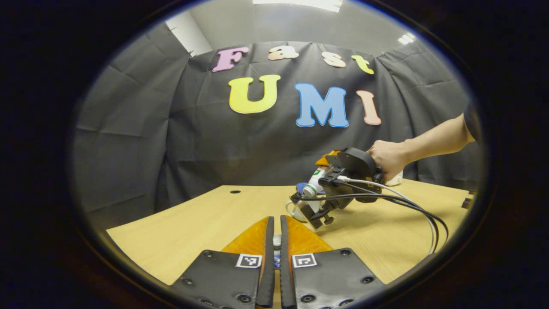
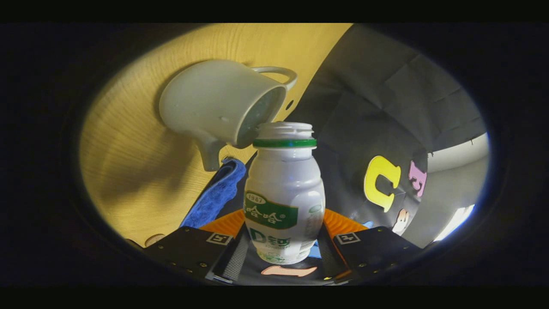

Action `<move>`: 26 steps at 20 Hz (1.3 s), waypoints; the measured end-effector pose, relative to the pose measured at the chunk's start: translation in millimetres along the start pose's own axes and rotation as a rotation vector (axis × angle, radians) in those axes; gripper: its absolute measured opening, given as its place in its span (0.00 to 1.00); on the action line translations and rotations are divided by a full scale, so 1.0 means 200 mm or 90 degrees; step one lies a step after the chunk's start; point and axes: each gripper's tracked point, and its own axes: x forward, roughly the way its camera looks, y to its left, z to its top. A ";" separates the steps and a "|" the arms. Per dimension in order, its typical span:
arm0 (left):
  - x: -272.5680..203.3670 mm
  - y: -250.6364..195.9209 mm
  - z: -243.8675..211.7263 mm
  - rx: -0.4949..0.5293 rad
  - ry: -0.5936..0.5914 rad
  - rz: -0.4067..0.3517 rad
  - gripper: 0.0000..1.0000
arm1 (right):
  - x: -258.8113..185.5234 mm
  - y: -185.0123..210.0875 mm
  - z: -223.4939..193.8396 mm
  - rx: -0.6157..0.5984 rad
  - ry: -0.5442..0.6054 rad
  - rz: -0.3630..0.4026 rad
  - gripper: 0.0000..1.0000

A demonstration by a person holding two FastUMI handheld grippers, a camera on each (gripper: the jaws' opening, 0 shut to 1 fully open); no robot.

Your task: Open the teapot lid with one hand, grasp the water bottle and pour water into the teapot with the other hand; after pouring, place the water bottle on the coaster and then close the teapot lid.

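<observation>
Left gripper view: my left gripper [image 1: 274,227] hangs above the near edge of the table [image 1: 193,223]. Its jaws stand almost together, pinching a small pale thing in the slit between them. I take that for the knob of the lid [image 1: 277,241], though little of it shows. Toward the table's right end, nearer the far edge, a hand [image 1: 388,161] holds my right gripper, which leans the bottle [image 1: 316,178] down over the teapot [image 1: 295,211]. A blue mat [image 1: 301,187] lies just behind the pot; I judge it to be the coaster. Each of my fingers bears a square black-and-white tag, a pattern and not words.

Right gripper view: my right gripper [image 2: 283,240] is clamped on the bottle [image 2: 284,193], both fingers pressing its lower body. The bottle is uncapped and its mouth sits right at the teapot's [image 2: 214,103] open top, which has no lid on it. The mat [image 2: 216,193] lies just beside the pot's spout on the table [image 2: 128,128]. The bottle wears a white and green label with printing, which I leave unread.

Pouring is the step in hand, I judge, though no stream shows and I cannot tell how much water has gone in. Next I would need to tip the bottle upright without dripping, stand it squarely on the mat and let go. My left would then lower the lid level onto the rim.
</observation>
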 end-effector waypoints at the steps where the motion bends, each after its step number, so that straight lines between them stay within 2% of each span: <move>1: 0.00 0.00 -0.01 -0.005 0.004 -0.001 0.16 | -0.01 0.01 0.00 0.037 0.003 0.003 0.72; 4: 0.00 0.00 -0.02 -0.012 0.005 -0.002 0.16 | -0.03 0.04 -0.03 0.123 0.016 0.011 0.73; 5: 0.00 0.00 0.00 -0.011 0.003 -0.002 0.16 | -0.05 0.06 -0.04 0.194 0.022 0.024 0.73; 6: 0.00 -0.01 0.01 -0.015 0.001 -0.005 0.08 | -0.05 0.09 -0.05 0.263 0.026 0.031 0.72; 8: 0.04 -0.03 0.01 -0.029 0.006 -0.013 0.12 | -0.08 0.11 -0.09 0.430 0.033 0.042 0.73; 9: 0.06 -0.04 0.01 -0.039 0.011 -0.018 0.08 | -0.11 0.09 -0.11 0.518 0.034 0.042 0.73; 11: 0.08 -0.06 0.00 -0.055 0.019 -0.024 0.12 | -0.16 0.01 -0.17 0.668 0.036 0.029 0.72; 12: 0.09 -0.07 0.00 -0.057 0.019 -0.025 0.08 | -0.15 -0.06 -0.21 0.735 0.038 0.023 0.73; 14: 0.13 -0.09 0.06 -0.049 0.012 -0.030 0.16 | -0.19 -0.13 -0.28 0.861 0.042 0.028 0.72; 19: 0.36 -0.20 0.21 -0.071 -0.015 -0.073 0.12 | -0.48 -0.06 -0.30 1.251 0.032 0.120 0.73; 20: 0.42 -0.22 0.22 -0.075 -0.016 -0.079 0.08 | -0.55 -0.03 -0.30 1.309 0.033 0.140 0.72; 22: 0.54 -0.25 0.26 -0.088 -0.018 -0.085 0.16 | -0.63 -0.02 -0.33 1.389 0.022 0.143 0.73; 26: 0.79 -0.32 0.31 -0.115 -0.028 -0.114 0.08 | -0.74 0.07 -0.47 1.433 0.061 0.097 0.72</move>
